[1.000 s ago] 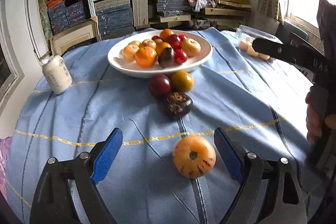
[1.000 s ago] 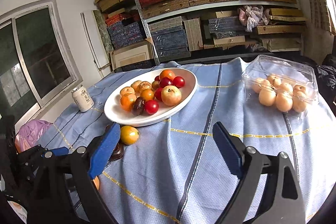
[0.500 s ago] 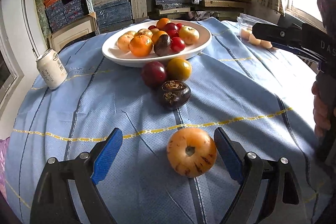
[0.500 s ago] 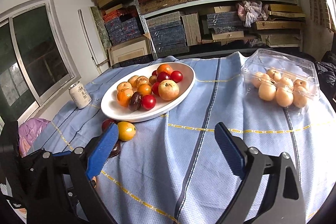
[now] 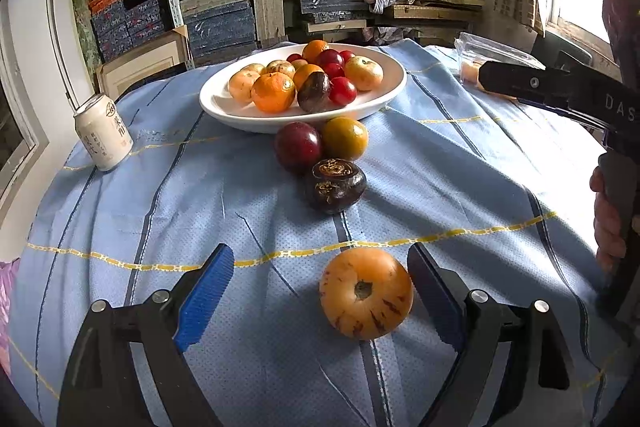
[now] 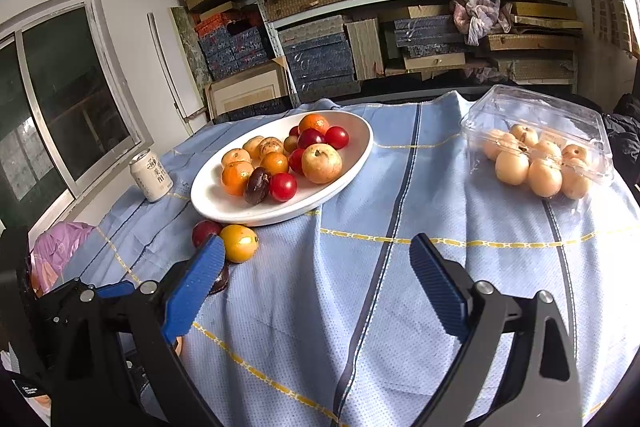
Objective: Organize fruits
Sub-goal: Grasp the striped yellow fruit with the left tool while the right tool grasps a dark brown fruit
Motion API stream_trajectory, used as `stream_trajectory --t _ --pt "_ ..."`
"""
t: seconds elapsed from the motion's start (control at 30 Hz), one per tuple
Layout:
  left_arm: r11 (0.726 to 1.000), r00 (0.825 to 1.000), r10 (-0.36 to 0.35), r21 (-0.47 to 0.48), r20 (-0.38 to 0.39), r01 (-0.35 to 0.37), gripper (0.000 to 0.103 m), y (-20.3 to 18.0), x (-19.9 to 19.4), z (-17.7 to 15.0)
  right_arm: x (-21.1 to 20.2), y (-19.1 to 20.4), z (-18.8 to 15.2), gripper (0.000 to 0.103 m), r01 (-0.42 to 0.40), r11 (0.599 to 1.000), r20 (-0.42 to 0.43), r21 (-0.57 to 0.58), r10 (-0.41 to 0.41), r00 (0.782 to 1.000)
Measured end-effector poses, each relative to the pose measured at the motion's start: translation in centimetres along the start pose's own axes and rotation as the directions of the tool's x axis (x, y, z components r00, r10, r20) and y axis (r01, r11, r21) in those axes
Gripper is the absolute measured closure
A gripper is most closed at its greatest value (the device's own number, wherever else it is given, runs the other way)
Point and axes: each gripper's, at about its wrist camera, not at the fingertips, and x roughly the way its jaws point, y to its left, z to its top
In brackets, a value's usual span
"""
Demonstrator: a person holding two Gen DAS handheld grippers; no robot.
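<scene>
The left gripper [image 5: 320, 291] is standing wide open around the striped orange fruit [image 5: 366, 294], which is sitting on the blue cloth [image 5: 460, 179] well in front of the white plate [image 5: 384, 95]. It should be squeezing softly, around the fruit's middle. The right gripper [image 6: 316, 279] is opening over bare cloth, holding nothing, and "DAS" is showing on its side.

The left gripper [image 5: 320, 291] has been brought forward, so the striped orange fruit [image 5: 366, 293] is now framed between its open pads, nearer the right pad and untouched. The right gripper [image 6: 316, 285] has been opened slightly wider, with only the cloth [image 6: 320, 307] between its pads.
</scene>
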Motion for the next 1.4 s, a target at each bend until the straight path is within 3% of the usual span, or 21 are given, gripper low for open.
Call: stream_trajectory --t 0.13,0.2,0.27,0.47,0.57,0.6,0.77,0.87,0.93,1.0,1.17,1.27,1.4 --pt "1.0 1.0 -0.009 0.001 0.008 0.009 0.021 0.0 -0.1 0.0 0.1 0.0 0.0 0.011 0.001 1.0 -0.008 -0.001 -0.001 1.0" --pt "0.999 0.999 -0.034 0.0 0.017 0.034 0.045 -0.1 -0.4 0.0 0.2 0.0 -0.1 0.011 0.001 1.0 -0.012 -0.003 -0.001 1.0" --pt "0.999 0.999 -0.053 0.015 0.01 0.052 0.061 -0.4 -0.3 -0.1 0.2 0.1 -0.1 0.011 0.0 1.0 -0.015 -0.007 0.0 1.0" --pt "0.998 0.998 -0.062 -0.005 0.013 0.062 0.064 -0.2 -0.5 -0.1 0.7 0.5 -0.4 0.011 -0.001 0.999 -0.033 -0.032 0.0 0.999" --pt "0.998 0.997 -0.058 -0.03 0.045 0.059 0.081 0.5 -1.2 0.0 1.2 1.4 -0.6 0.011 0.0 0.998 -0.051 -0.065 -0.004 0.999" --pt "0.997 0.997 -0.06 -0.042 0.049 0.062 0.083 0.8 -1.3 0.1 1.6 1.9 -0.6 0.011 -0.003 0.996 -0.062 -0.085 -0.002 0.998" --pt "0.992 0.996 -0.072 -0.096 0.059 0.078 0.082 2.4 -1.6 0.2 3.4 4.0 -0.5 0.014 -0.021 0.988 -0.12 -0.155 0.002 0.993" --pt "0.985 0.991 -0.131 -0.104 0.04 0.134 0.078 2.5 -1.6 0.0 3.5 4.2 -0.2 0.014 -0.031 0.99 -0.112 -0.141 0.015 0.994" --pt "0.987 0.991 -0.131 -0.09 0.035 0.134 0.072 2.2 -1.6 -0.2 3.5 3.9 -0.3 0.014 -0.028 0.991 -0.108 -0.128 0.014 0.994" --pt "0.989 0.992 -0.127 -0.074 0.02 0.128 0.059 1.8 -1.3 -0.4 3.5 3.4 -0.4 0.014 -0.024 0.993 -0.112 -0.112 0.012 0.994" --pt "0.984 0.987 -0.161 -0.078 -0.027 0.158 0.047 1.7 -0.7 -0.9 3.5 2.6 -0.5 0.014 -0.032 0.996 -0.12 -0.086 0.021 0.992" --pt "0.986 0.988 -0.148 -0.078 -0.036 0.145 0.047 1.7 -0.5 -1.0 3.2 2.8 -0.5 0.014 -0.044 0.994 -0.113 -0.096 0.033 0.993" --pt "0.985 0.983 -0.167 -0.066 -0.071 0.162 0.058 1.4 0.0 -1.3 3.0 2.8 -0.5 0.014 -0.05 0.994 -0.111 -0.098 0.039 0.993"
